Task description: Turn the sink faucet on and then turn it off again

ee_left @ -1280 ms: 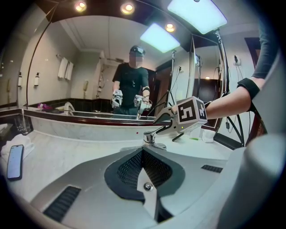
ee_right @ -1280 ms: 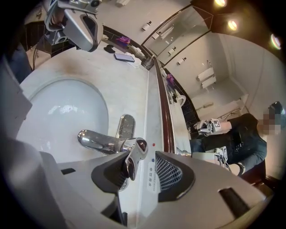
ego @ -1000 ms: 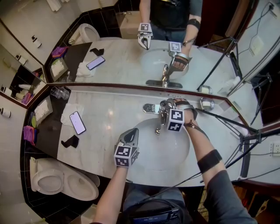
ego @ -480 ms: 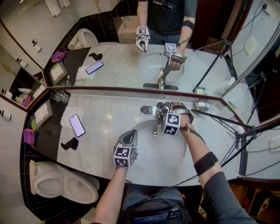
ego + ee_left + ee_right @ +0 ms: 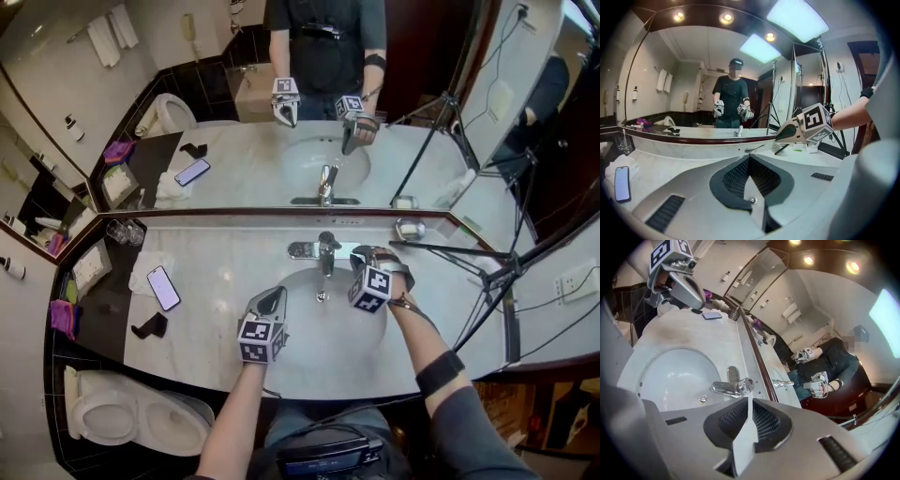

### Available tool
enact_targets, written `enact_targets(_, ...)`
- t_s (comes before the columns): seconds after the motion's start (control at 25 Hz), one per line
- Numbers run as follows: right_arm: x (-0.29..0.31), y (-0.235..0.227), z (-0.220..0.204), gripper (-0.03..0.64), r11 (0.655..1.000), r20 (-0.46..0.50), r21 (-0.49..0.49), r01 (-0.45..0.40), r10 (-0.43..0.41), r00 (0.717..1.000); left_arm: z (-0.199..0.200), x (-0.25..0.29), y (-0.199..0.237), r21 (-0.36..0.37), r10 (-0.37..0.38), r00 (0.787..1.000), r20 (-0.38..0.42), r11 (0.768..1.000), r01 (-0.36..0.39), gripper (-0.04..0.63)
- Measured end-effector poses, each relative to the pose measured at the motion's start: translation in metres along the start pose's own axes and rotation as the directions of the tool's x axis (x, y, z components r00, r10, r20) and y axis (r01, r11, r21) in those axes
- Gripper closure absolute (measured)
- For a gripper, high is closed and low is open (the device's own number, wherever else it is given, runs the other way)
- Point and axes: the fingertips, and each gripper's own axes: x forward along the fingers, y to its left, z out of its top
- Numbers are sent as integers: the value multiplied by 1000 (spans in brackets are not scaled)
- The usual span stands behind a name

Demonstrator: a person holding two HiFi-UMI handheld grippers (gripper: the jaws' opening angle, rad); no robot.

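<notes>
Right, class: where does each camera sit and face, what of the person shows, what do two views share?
Head view: on the head, steeply down at sink; forearms, left gripper, right gripper.
Left gripper view: on it, toward mirror; shut jaws, reflected person.
Right gripper view: on it, toward faucet; jaws have just been closing, empty.
Shared: faucet, also in head view.

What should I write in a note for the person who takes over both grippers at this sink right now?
Left gripper: fingers shut, empty, over the near left side of the sink.
Right gripper: fingers have just closed with nothing between them; it is beside the faucet, not touching it.
Done: no water stream shows at the spout, so the faucet looks off.
Left: probably nothing; confirm the faucet is fully off.
</notes>
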Motion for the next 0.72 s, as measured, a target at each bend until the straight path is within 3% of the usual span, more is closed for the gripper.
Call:
enact_targets(0.12, -24, -3, -11, 598, 985, 22, 171, 31, -35, 999, 5, -8, -2, 13, -6, 1000, 9, 1000, 6, 595)
enact_targets(0.2, -39, 1, -20, 598, 949, 43, 315, 30, -46, 998, 8, -15, -3, 17, -9, 1000, 13, 1000, 9, 595)
enact_targets(0.32, -61, 6, -29, 598, 873, 76, 487, 27, -73, 994, 12, -22, -4, 17, -15, 1000, 20, 1000, 15, 594)
enact_targets(0.48, -92, 7, -34, 598, 761, 119, 648, 20, -128, 985, 14, -32, -3, 9, -15, 999, 30, 1000, 15, 595)
enact_targets(0.72, -123, 16, -51, 598, 622, 148, 783, 7, -197, 969, 13, -45, -5, 5, -10, 1000, 29, 1000, 10, 595)
